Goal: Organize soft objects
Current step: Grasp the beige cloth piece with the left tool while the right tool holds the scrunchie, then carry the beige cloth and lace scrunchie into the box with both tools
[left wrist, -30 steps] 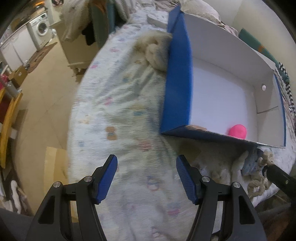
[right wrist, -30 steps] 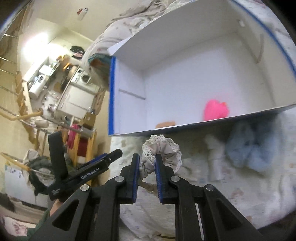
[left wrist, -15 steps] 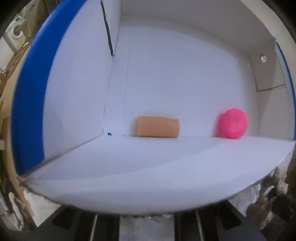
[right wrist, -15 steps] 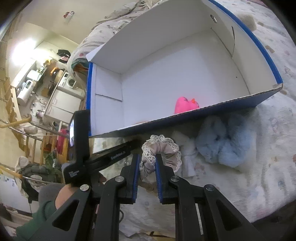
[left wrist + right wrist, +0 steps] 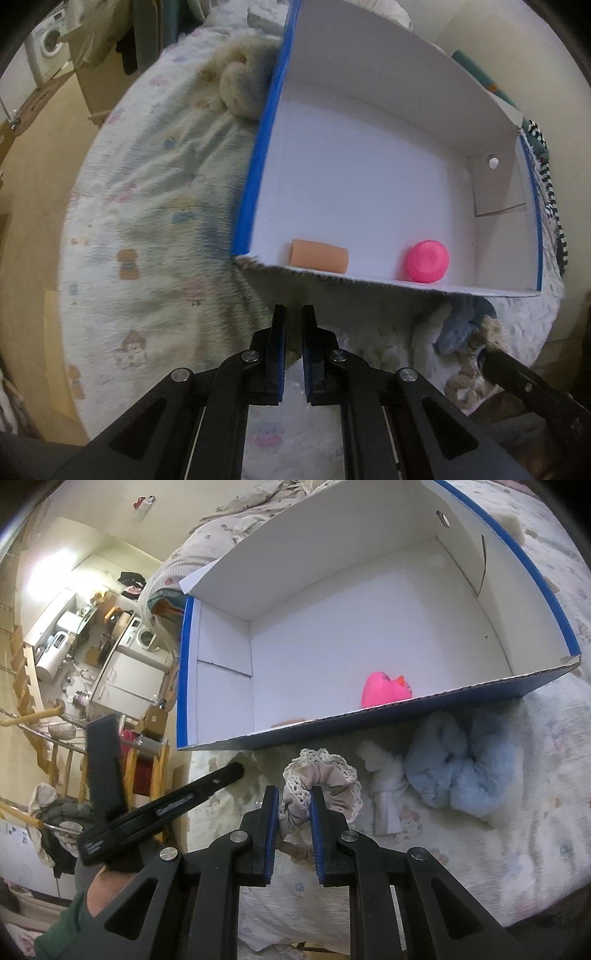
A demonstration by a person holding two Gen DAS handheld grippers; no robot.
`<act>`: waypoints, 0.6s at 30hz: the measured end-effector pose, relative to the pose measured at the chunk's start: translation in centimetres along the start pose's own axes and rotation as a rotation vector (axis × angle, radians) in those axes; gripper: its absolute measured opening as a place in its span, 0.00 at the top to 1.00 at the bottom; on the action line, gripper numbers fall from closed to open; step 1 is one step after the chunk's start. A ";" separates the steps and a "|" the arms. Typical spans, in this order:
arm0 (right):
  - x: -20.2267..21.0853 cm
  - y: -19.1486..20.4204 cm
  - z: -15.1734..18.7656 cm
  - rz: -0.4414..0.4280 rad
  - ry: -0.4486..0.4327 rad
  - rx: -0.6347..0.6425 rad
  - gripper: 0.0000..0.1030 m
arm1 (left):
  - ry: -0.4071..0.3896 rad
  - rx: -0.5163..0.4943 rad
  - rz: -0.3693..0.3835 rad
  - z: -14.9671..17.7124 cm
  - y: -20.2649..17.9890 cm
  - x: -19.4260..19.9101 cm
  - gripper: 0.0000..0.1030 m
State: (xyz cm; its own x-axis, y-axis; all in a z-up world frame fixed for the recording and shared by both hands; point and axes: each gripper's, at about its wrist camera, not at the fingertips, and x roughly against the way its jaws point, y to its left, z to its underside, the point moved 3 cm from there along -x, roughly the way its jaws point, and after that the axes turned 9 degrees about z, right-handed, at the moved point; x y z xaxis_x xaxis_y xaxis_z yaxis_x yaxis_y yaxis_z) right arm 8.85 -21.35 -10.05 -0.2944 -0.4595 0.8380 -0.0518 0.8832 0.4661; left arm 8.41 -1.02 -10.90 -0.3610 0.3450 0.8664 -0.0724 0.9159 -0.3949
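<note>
Right wrist: tongs [image 5: 291, 797] pinch scrunchie [image 5: 321, 775] just outside box rim [image 5: 369, 720]

I see a beige lace-trimmed scrunchie [image 5: 321, 779] pinched upright before the box [image 5: 369, 723]; inside lie a pink toy [image 5: 384, 688] and tan roll [image 5: 319, 255]; blue scrunchie [image 5: 458, 771] outside on the bedspread.

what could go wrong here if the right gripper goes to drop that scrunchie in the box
The right gripper pinches only one edge of the lace-trimmed scrunchie, so it may slip out on the lift. The box has a tall near wall, and the dangling loop could catch on it. The left gripper, shut and holding nothing, sits close beside that path and could be bumped.
</note>
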 end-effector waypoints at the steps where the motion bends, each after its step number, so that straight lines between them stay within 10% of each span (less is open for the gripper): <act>1: 0.0 0.0 0.1 0.001 -0.001 0.003 0.82 | -0.008 -0.003 -0.001 0.2 0.0 0.4 0.93; 18: 5.1 1.4 -0.8 -0.059 -0.112 0.019 0.82 | -0.191 -0.135 0.005 0.8 -4.2 9.7 0.93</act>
State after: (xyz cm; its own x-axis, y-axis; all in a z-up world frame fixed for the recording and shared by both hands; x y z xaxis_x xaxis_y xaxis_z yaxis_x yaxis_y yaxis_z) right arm 8.06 -22.54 -4.85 -0.3946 -0.4984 0.7719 -0.0900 0.8570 0.5074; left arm 4.48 -1.68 -1.11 -0.5310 0.3167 0.7860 0.0503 0.9377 -0.3439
